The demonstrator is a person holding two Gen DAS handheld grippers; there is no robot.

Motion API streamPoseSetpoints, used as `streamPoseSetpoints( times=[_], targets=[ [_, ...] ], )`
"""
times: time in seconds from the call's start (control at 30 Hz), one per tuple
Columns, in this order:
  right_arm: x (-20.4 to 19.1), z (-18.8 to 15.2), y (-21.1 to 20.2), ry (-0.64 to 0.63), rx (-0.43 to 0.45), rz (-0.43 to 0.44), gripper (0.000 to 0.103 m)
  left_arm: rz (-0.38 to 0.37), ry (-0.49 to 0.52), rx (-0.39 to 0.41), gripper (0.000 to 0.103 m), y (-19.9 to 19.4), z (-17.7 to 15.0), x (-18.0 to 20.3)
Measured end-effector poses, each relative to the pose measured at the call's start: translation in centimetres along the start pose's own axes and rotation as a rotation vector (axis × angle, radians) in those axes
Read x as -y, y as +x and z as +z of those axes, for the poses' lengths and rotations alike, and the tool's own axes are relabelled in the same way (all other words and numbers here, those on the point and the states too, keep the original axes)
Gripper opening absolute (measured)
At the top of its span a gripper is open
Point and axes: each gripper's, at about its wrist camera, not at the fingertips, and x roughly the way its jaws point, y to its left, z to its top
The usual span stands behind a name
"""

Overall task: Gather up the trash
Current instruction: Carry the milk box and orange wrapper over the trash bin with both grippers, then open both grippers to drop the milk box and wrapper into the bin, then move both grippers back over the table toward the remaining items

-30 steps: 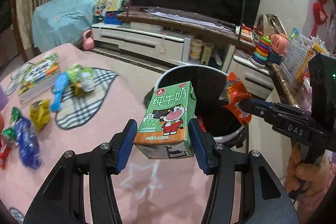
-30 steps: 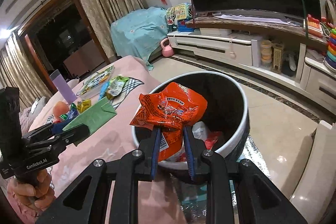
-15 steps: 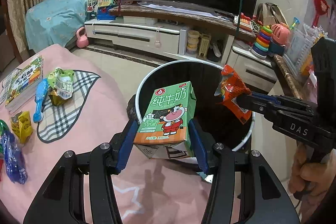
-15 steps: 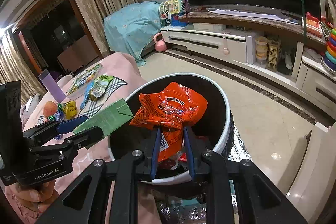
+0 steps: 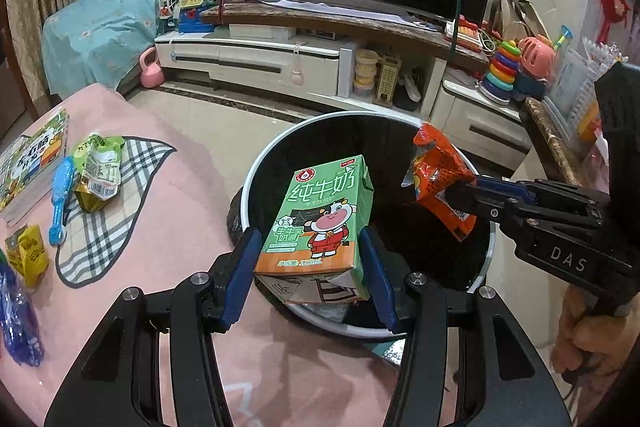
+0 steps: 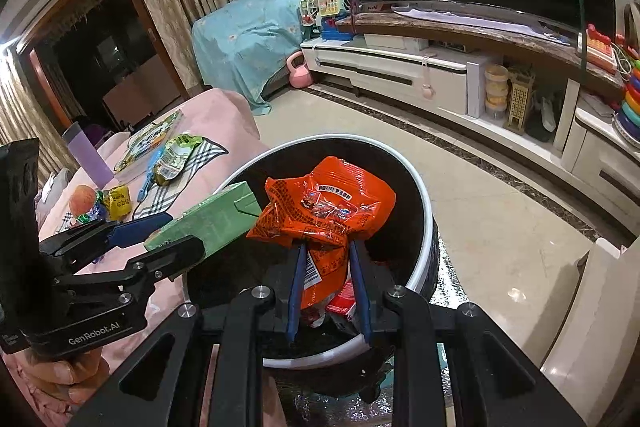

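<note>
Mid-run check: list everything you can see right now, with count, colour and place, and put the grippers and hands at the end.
milk carton: 1, green, in left gripper over the bin
snack bag: 1, orange, in right gripper over the bin
trash bin: 1, black with white rim, beside the table
pouch: 1, green, on checked mat
checked mat: 1, black and white, on pink tablecloth
toothbrush: 1, blue, beside pouch
yellow wrapper: 1, left of mat
book: 1, table's far left
bottle: 1, purple, far table end
left gripper: 1, black with blue pads, shut on carton
right gripper: 1, same colours, shut on bag
hands: 2, on handles
</note>
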Motion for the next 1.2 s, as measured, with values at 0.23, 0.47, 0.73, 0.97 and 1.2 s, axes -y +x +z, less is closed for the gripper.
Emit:
streamPoseSetpoints(
  times=[0.23, 0.47, 0.73, 0.97, 1.2],
  targets=[
    [0.1, 0.3, 0.5, -0.011, -0.026, -0.011, 0.025, -0.018, -0.015, -0.017, 0.051, 0.6, 0.2, -0.3],
    [0.7, 0.4, 1.1, 0.018, -0.05, 0.008, 0.032, -0.013, -0.059, -0.026, 0.062, 0.2, 0.1, -1.1],
    [0.2, 0.3, -0.6, 0.046, -0.009, 0.032, 0.06, -0.005, -0.13, 0.033, 0.077, -3.3, -2.5, -3.4],
    [-3.2, -0.8, -2.3, 0.079, 0.07, 0.112, 0.089, 0.055, -0.25, 0.054, 0.079, -6.7, -7.2, -7.5],
    [-9.0, -2.9, -1.9, 0.04, 0.051, 0.194, 0.092, 0.155, -0.334, 0.069, 0.079, -10.3, -12.1, -12.0]
  ],
)
